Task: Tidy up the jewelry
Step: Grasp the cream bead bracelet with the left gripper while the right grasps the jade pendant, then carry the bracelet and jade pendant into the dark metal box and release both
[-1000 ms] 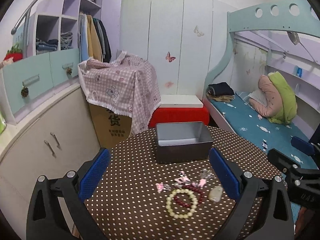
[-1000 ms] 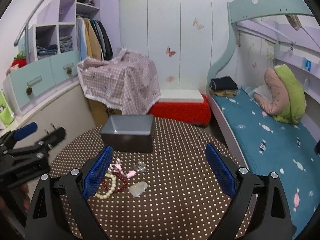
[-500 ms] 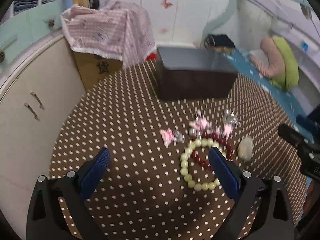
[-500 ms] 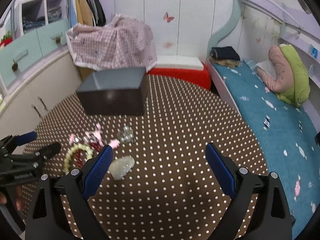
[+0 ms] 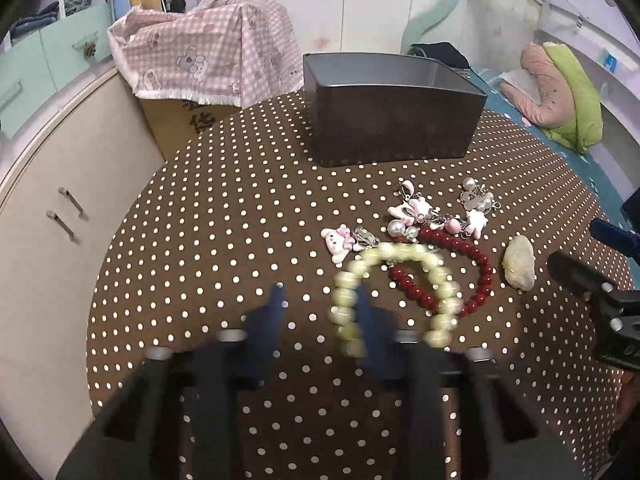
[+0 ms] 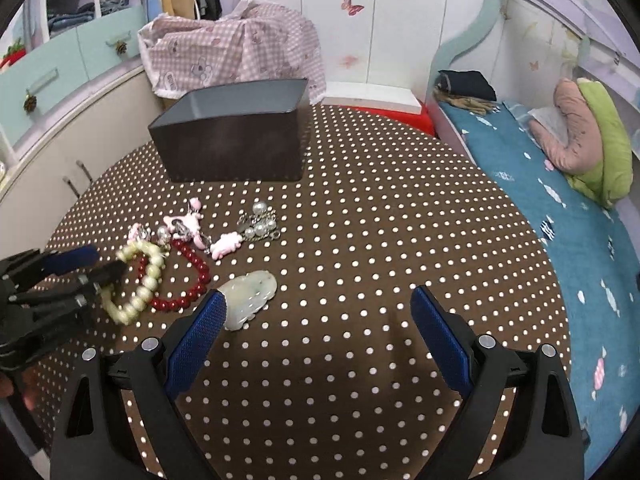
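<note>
Left wrist view shows the left claw [image 5: 320,312], blurred, its fingers partly together around one side of the pale bead bracelet [image 5: 394,292] (whether it truly grips, I cannot tell). That bracelet lies on the dotted surface [image 5: 224,216], overlapping the red bracelet [image 5: 452,268], near the grey box [image 5: 392,128]. The right claw [image 6: 316,332] hangs wide apart, empty. Pickup seems underway; next, carry the bracelet to the box.

left wrist: low, close | right wrist: higher | shared: table [image 5: 240,200]
</note>
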